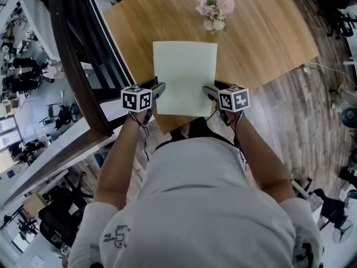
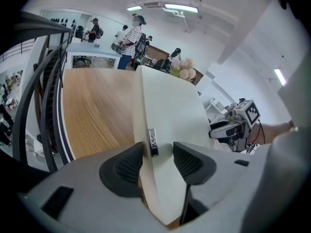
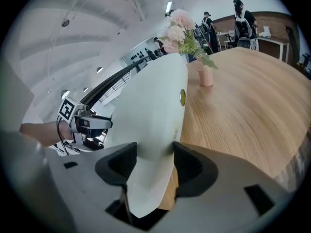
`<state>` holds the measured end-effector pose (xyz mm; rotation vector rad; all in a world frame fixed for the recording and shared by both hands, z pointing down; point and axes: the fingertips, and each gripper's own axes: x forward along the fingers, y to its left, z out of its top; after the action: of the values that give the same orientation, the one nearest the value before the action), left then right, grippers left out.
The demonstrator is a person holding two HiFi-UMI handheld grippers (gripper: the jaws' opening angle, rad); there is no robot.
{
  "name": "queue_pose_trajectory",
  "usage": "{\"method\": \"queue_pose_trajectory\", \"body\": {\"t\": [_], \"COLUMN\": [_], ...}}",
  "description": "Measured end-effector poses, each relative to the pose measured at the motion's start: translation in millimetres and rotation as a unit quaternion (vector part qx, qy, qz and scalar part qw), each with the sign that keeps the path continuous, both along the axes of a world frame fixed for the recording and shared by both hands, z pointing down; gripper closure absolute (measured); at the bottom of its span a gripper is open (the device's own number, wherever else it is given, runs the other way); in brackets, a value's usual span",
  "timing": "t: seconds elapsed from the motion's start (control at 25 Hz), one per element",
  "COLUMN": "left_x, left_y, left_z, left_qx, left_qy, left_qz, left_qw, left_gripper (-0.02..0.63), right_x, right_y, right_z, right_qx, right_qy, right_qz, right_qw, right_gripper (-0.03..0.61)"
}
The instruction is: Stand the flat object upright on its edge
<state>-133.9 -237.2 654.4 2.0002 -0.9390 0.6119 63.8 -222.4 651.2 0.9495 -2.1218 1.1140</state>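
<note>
The flat object (image 1: 185, 77) is a thick, pale cream slab lying on the wooden table (image 1: 262, 32), its near end at the table's near edge. My left gripper (image 1: 159, 88) holds its near left side and my right gripper (image 1: 211, 92) its near right side. In the left gripper view the slab (image 2: 170, 110) passes between the jaws of the left gripper (image 2: 158, 157), and a small metal clasp (image 2: 152, 142) shows on its side. In the right gripper view both pads of the right gripper (image 3: 154, 159) press on the slab (image 3: 150, 110).
A small vase of pink flowers (image 1: 215, 11) stands on the table beyond the slab. A dark stair railing (image 1: 72, 66) runs along the table's left. Several people stand in the far background. Wooden floor lies to the right.
</note>
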Motion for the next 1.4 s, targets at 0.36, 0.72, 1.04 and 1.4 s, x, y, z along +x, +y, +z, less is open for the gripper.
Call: {"method": "queue_pose_trajectory", "body": {"t": [0.36, 0.72, 1.04, 1.4], "left_x": [-1, -3, 4, 10], "left_y": [-5, -15, -22, -37], "left_z": [-47, -79, -90, -92], "left_qx": [0.106, 0.201, 0.253, 0.287], "left_qy": [-0.023, -0.047, -0.064, -0.080], "left_qz": [0.001, 0.003, -0.004, -0.027], "left_qw": [0.9941, 0.9784, 0.9654, 0.9543], "left_gripper": [0.411, 0.411, 0.413, 0.414], "right_x": [-1, -5, 2, 7], "right_y": [-3, -14, -24, -45], "right_z": [-41, -67, -76, -80], "right_qx": [0.093, 0.188, 0.244, 0.293], "right_qy": [0.027, 0.037, 0.073, 0.086], "right_qz": [0.005, 0.003, -0.005, -0.012], "right_qw": [0.995, 0.981, 0.967, 0.952], "right_gripper": [0.336, 0.337, 0.339, 0.344]}}
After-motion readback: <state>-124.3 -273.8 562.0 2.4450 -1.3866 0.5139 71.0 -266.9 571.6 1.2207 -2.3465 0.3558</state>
